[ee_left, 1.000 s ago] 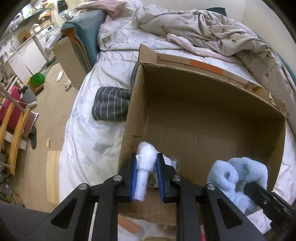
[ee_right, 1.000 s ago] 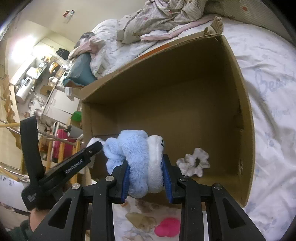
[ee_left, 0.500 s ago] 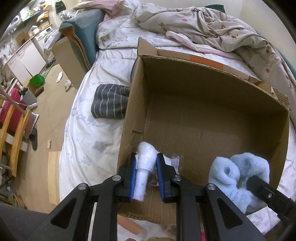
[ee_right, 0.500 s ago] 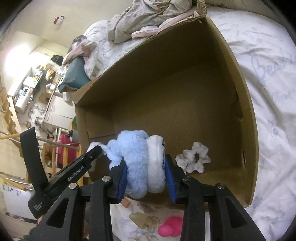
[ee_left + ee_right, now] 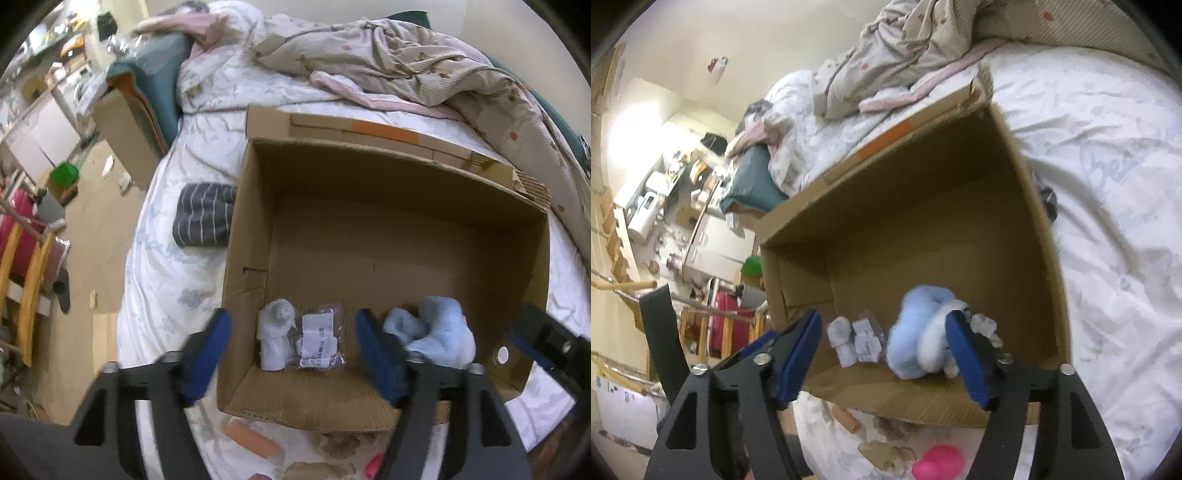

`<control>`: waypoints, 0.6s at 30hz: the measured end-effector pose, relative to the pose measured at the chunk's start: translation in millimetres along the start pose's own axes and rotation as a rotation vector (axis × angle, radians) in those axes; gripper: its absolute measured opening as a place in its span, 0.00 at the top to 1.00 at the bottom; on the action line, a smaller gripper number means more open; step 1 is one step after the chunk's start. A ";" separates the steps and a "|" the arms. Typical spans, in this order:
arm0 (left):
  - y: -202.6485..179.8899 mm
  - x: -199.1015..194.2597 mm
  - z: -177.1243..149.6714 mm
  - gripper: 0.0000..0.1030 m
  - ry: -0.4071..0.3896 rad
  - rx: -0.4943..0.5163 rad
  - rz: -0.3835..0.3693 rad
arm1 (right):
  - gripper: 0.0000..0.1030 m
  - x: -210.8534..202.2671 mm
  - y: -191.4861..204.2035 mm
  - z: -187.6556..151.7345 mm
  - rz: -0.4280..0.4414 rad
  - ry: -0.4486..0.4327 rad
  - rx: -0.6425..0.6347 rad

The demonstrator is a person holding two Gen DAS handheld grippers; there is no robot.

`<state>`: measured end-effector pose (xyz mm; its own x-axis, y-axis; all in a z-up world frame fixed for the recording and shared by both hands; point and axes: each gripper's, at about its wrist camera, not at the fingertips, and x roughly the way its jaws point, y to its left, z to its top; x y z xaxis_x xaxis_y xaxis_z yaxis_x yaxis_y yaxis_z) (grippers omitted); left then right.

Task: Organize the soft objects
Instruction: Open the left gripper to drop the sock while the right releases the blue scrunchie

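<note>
An open cardboard box (image 5: 406, 229) lies on the bed. My left gripper (image 5: 293, 343) is open wide above the box's near edge. A white rolled sock (image 5: 275, 332) and a small clear packet (image 5: 319, 341) lie on the box floor between its fingers. My right gripper (image 5: 886, 347) is open too. The fluffy light-blue soft item (image 5: 919, 332) rests in the box against its right finger (image 5: 964, 354). It also shows in the left wrist view (image 5: 432, 332). A white scrunchie (image 5: 986, 326) lies partly hidden behind that finger.
A striped grey sock (image 5: 205, 214) lies on the white sheet left of the box. A rumpled quilt (image 5: 424, 66) is at the back. A pink toy (image 5: 938, 465), an orange tube (image 5: 255, 441) and a beige thing lie in front of the box. Furniture stands at far left.
Both grippers have opened. The white sock and the blue soft item have left the jaws and now lie in the box. Both grippers have pulled back a little.
</note>
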<state>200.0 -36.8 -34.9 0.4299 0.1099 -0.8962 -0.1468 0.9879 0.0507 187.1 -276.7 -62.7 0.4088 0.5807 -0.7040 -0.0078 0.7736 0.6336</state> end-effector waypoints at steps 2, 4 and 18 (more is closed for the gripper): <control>-1.4 -4.8 0.8 0.28 -0.013 0.000 0.002 | 0.25 -4.6 0.5 0.9 0.011 -0.015 -0.002; -0.5 -8.9 0.5 0.26 -0.010 -0.013 -0.013 | 0.25 -7.1 1.8 0.5 0.005 -0.019 -0.012; 15.5 -41.4 -19.4 0.26 -0.038 -0.014 -0.005 | 0.25 -22.0 12.0 -16.1 -0.035 -0.027 -0.066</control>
<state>162.6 -28.1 -5.6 0.4639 0.1088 -0.8792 -0.1569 0.9868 0.0393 163.2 -276.2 -44.8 0.4345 0.5465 -0.7160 -0.0532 0.8091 0.5853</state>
